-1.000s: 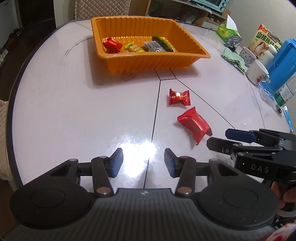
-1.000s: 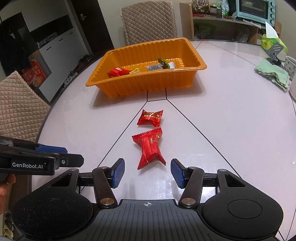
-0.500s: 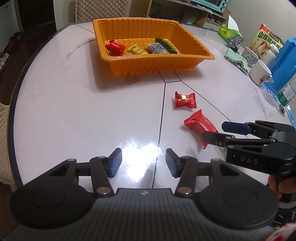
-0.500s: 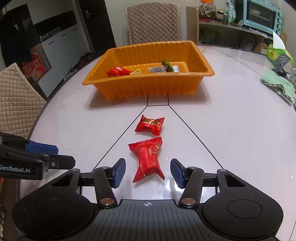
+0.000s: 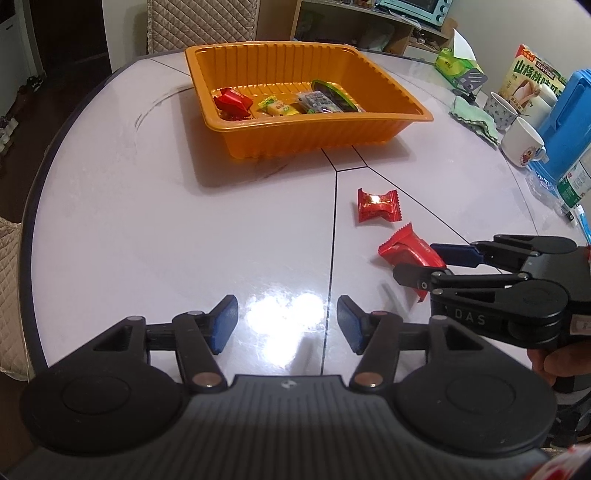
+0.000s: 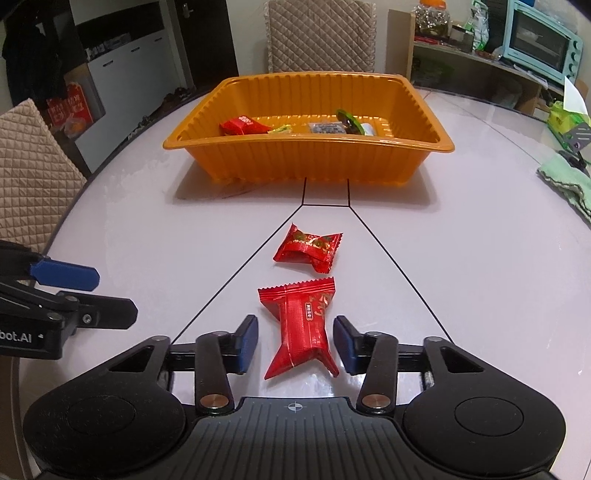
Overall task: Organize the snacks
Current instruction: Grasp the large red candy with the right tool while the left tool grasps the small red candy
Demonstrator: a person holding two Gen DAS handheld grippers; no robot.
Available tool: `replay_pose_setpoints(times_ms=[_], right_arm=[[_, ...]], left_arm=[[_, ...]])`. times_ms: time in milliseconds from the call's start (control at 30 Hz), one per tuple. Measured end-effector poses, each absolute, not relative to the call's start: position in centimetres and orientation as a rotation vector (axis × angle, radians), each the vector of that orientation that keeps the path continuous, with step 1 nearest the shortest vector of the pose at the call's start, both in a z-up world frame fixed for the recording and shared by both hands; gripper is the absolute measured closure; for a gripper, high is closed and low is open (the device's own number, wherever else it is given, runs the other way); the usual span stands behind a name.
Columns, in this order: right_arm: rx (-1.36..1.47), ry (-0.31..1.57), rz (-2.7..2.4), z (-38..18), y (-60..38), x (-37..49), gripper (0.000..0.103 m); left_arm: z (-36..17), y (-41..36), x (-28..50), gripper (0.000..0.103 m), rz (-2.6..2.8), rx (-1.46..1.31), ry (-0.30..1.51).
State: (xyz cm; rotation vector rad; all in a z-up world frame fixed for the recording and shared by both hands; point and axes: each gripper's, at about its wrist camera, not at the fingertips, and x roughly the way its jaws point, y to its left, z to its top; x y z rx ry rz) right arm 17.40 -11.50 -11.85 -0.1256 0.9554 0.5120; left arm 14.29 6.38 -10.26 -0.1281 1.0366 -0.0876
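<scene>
An orange tray (image 6: 436,142) (image 5: 417,112) at the far middle of the white table holds several wrapped snacks. Two red snack packets lie on the table in front of it. The long red packet (image 6: 301,326) (image 5: 410,251) lies between the open fingers of my right gripper (image 6: 295,341) (image 5: 421,264), with gaps on both sides. The smaller red candy (image 6: 308,247) (image 5: 378,205) lies just beyond it. My left gripper (image 5: 286,323) (image 6: 81,291) is open and empty, low over the table to the left of the right gripper.
On the right side stand white mugs (image 5: 521,142), a blue container (image 5: 565,122), a snack box (image 5: 532,77), a green cloth (image 6: 569,184) and a tissue box (image 5: 456,66). Quilted chairs (image 6: 321,35) stand behind the table and at its left edge.
My right gripper has moved forward so the long red packet now lies between its open fingers. My left gripper has drifted slightly forward, still open.
</scene>
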Motion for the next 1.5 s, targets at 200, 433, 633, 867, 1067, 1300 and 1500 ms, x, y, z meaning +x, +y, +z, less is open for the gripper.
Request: replay_pose_setpoints(times_ms=[200,433,633,867,1067,1300,1500], right_arm=[[-0.136,0.962,0.501,-12.3,-11.4,17.6,0.072],[-0.121,0.955,0.501,-12.0,-12.0,17.4,0.077],[-0.089,0.944,0.476,-11.4,-13.1,17.5,0.078],[-0.05,0.94,0.415,-11.0,-15.1,17.9,0.078],[-0.023,0.944,0.365,-11.1,-16.6,18.7,0.078],[0.004,0.95,0.311,-11.7,-17.9,19.8,0.078],[0.03,0.953,0.285,-12.0,-18.7,20.0,0.077]], left_arm=[[-10.5,6.6,14.5,0.047,-0.095,-0.133,1.034],[-10.7,6.3,14.9,0.047,-0.115,-0.128,1.02],[-11.2,5.5,15.9,0.047,-0.171,-0.088,1.005],[-12.0,3.4,18.2,0.048,-0.269,0.004,0.97],[-12.3,1.5,20.5,0.048,-0.37,0.089,0.929],[-13.2,-0.7,23.1,0.048,-0.464,0.223,0.889],[-13.9,-2.0,24.0,0.048,-0.519,0.301,0.867]])
